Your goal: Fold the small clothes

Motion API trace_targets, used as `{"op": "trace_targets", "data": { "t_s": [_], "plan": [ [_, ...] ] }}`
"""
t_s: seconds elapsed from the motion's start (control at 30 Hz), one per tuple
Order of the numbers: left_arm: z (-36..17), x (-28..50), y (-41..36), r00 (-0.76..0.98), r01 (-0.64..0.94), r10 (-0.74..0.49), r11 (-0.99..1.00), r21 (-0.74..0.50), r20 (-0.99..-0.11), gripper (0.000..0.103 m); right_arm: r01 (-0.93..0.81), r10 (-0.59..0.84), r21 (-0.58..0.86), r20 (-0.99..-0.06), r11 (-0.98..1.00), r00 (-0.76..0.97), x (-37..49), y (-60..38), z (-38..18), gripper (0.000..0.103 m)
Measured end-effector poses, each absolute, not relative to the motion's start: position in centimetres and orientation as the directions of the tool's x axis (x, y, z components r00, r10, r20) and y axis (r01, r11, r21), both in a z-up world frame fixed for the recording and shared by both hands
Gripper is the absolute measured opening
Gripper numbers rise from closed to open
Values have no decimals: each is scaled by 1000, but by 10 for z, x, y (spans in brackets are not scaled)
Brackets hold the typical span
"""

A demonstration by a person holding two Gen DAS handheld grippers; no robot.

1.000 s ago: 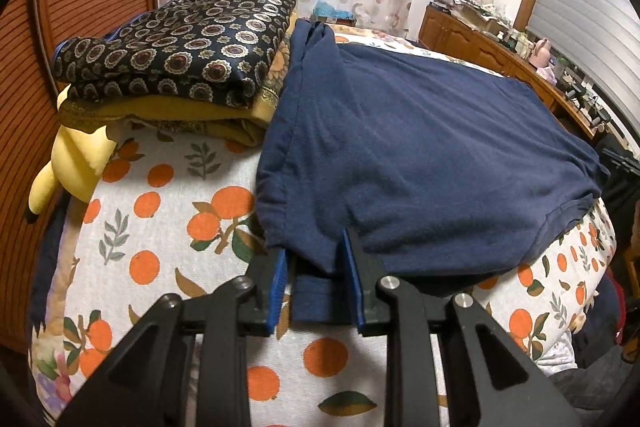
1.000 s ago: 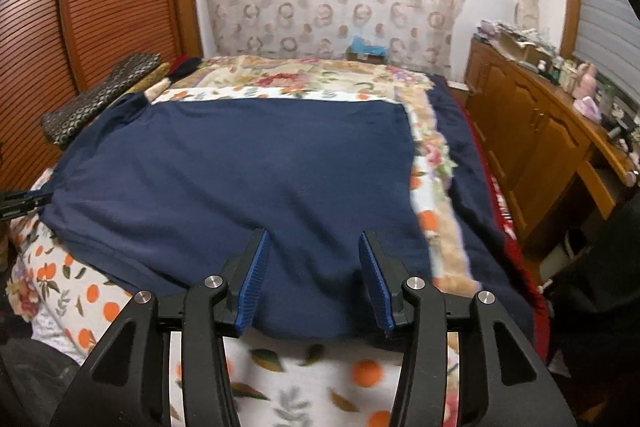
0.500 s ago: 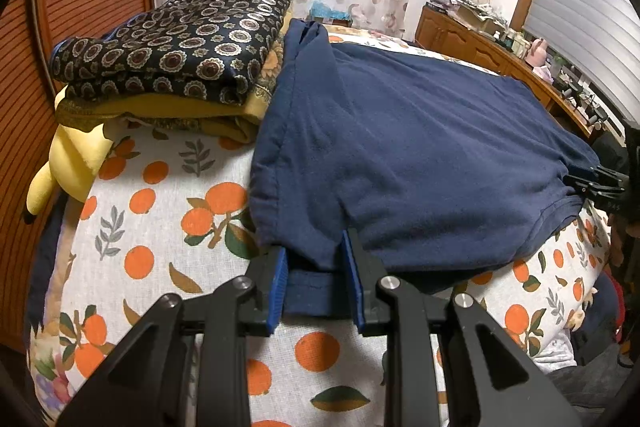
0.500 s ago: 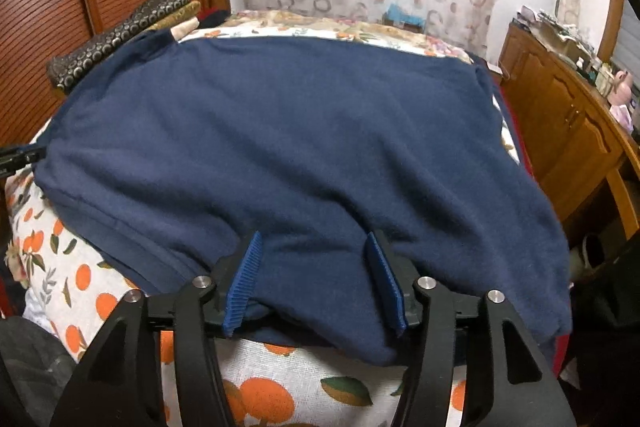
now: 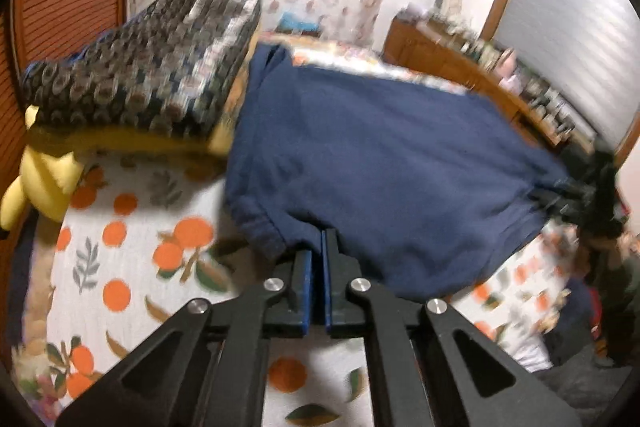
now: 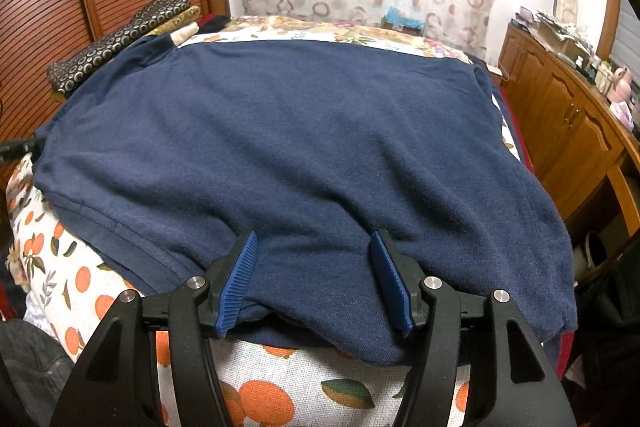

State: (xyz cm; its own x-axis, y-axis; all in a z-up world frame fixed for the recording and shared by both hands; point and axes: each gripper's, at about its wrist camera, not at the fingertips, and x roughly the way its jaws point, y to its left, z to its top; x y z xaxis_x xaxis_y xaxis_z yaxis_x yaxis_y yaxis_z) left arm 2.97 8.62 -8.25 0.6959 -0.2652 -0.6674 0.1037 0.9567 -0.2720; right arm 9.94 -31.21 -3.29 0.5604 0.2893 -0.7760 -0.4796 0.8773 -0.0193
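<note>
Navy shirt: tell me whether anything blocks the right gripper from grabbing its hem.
Nothing visible does. The right gripper, jaws wide, already straddles the near hem of the navy shirt, with only that cloth between its pads. The left gripper is shut on the other corner.

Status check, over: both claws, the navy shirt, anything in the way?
Left claw shut on navy shirt hem. Right claw open, straddling the hem. Folded clothes stack alongside, touching the shirt's far corner.

The left gripper [image 5: 317,247] had just closed, its jaws nearly touching, pinching cloth at their tips; the right gripper [image 6: 314,267] had just been opening, jaws spread, cloth lying loose between them.
</note>
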Motion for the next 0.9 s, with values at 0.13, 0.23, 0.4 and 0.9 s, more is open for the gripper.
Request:
{"op": "trace_targets", "data": {
  "t_s": [0.13, 0.23, 0.4, 0.9],
  "plan": [
    [-51, 34, 75, 739, 146, -283, 953, -266, -611, 2, -479, 292, -14, -777, 878, 558, 98, -314, -30, 60],
    [-28, 44, 60, 762, 192, -306, 948, -253, -571, 2, -465, 315, 21, -762, 885, 565, 97, -325, -22, 60],
    [-4, 67, 31, 756, 280, -385, 921, -270, -529, 1, -410, 287, 16, -739, 912, 609, 89, -354, -9, 60],
    [51, 148, -138, 618, 575, -583, 793, -203, -528, 1, -339, 284, 62, -699, 939, 656, 73, -401, -3, 60]
  ]
}}
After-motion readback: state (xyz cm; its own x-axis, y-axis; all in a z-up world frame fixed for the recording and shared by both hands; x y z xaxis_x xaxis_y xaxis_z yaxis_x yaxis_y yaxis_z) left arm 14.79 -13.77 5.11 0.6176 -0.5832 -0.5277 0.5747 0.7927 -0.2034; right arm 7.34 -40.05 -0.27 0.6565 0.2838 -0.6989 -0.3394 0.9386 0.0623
